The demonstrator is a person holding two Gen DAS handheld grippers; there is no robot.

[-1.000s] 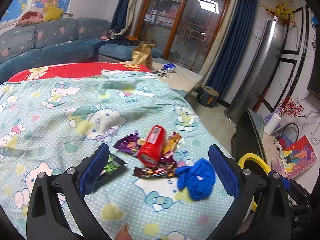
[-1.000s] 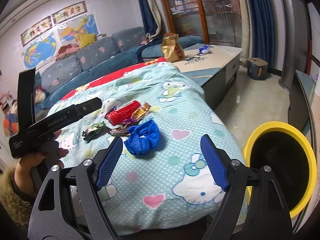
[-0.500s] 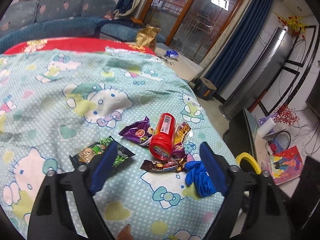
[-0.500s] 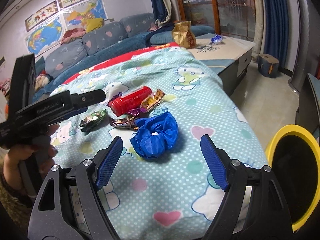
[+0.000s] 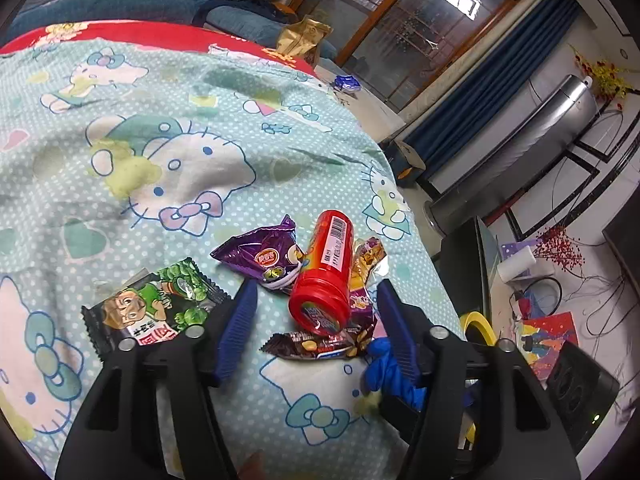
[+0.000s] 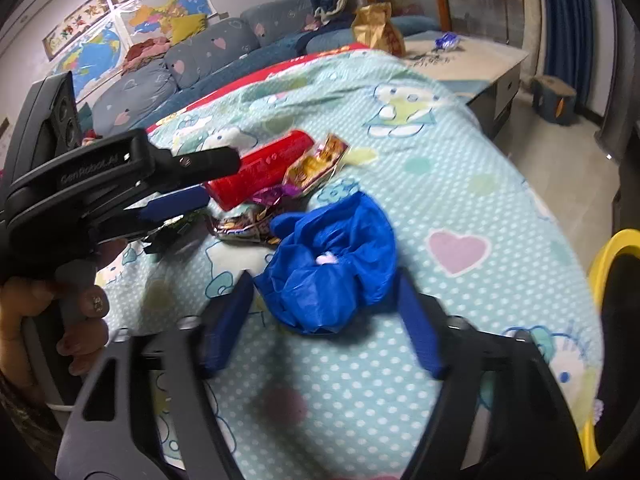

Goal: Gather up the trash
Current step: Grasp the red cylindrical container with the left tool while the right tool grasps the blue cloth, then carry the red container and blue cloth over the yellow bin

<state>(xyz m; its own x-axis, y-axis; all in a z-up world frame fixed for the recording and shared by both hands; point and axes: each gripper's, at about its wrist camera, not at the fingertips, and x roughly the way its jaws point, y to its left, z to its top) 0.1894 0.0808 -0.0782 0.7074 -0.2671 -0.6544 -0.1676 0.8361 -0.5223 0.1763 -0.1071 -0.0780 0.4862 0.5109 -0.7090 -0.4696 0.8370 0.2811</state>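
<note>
Trash lies in a loose cluster on the soft, dotted cartoon-print blanket, and we read it left to right in the left wrist view. At lower left sits a flat, glossy green-and-black snack packet with crimped, saw-toothed edges. Next comes a puffed purple foil wrapper, then a smooth red plastic cylinder bottle lying on its side, its long axis running from lower centre up toward the upper right, cap end nearest us and barcode face up. Under its cap end lies a dark brown bar wrapper, and just right of it a crinkled gold-and-purple wrapper. The left gripper stands wide apart, its ribbed blue pads flanking the bottle's cap end without touching. In the right wrist view, a crumpled blue plastic bag, thin and creased, fills the centre; the right gripper stands wide on either side of it, motion-blurred. At far right curves a yellow-rimmed bin.
</note>
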